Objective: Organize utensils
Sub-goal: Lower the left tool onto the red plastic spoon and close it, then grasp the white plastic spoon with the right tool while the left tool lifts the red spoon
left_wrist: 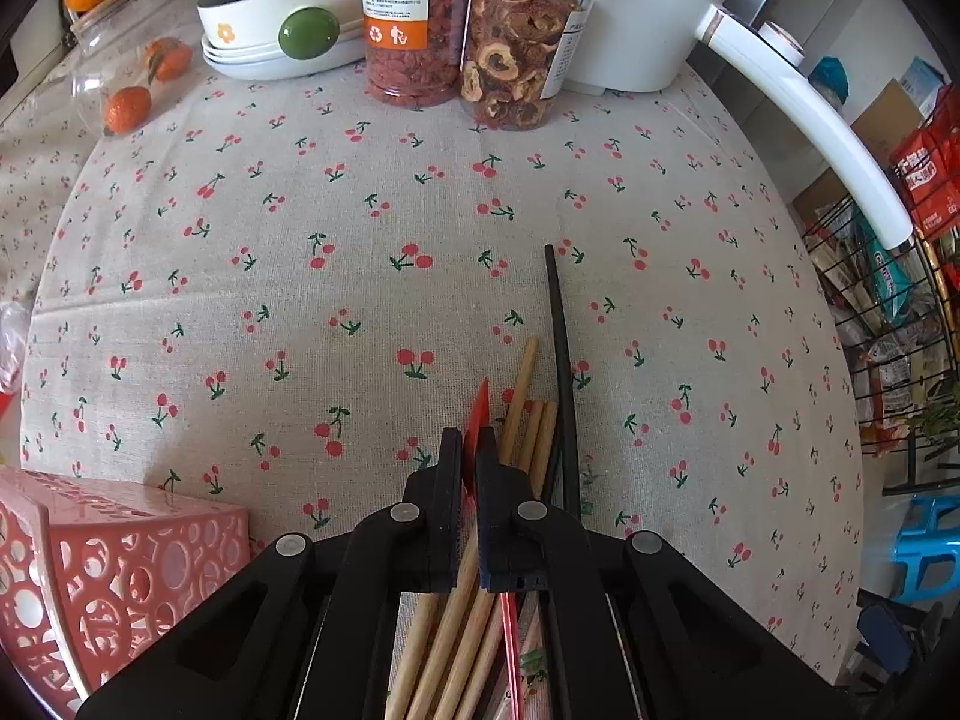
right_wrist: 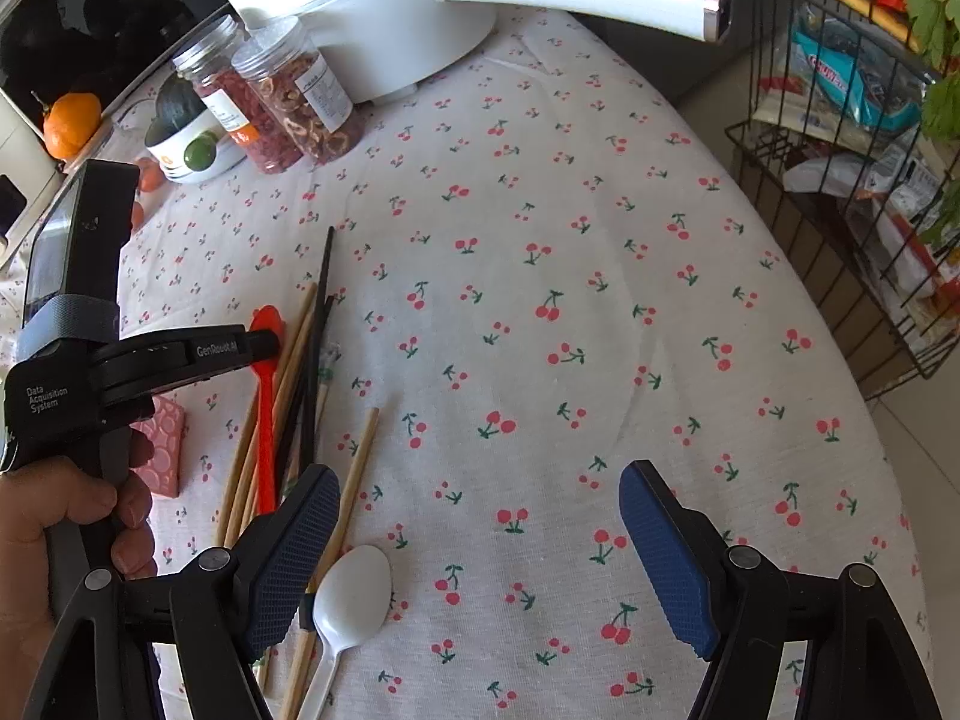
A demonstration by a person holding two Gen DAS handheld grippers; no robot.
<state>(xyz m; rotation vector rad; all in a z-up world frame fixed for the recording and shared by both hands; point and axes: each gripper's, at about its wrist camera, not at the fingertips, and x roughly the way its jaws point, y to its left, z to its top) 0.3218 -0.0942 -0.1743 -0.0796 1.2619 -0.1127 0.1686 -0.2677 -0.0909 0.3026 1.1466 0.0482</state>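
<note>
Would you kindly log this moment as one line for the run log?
left gripper: shut on red spoon | right gripper: open, holds nothing | white spoon: on tablecloth | pink holder: beside pile

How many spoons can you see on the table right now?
2. A red spoon lies among the chopsticks, pinched at its bowl by the left gripper. A white spoon lies beside the open right gripper. Others may hide under the pile.

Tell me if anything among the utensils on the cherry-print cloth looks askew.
One light wooden chopstick lies apart from the bundle of wooden chopsticks, angled toward the white plastic spoon. The left gripper is pinching the red plastic spoon. The right gripper is open over bare cloth.
</note>
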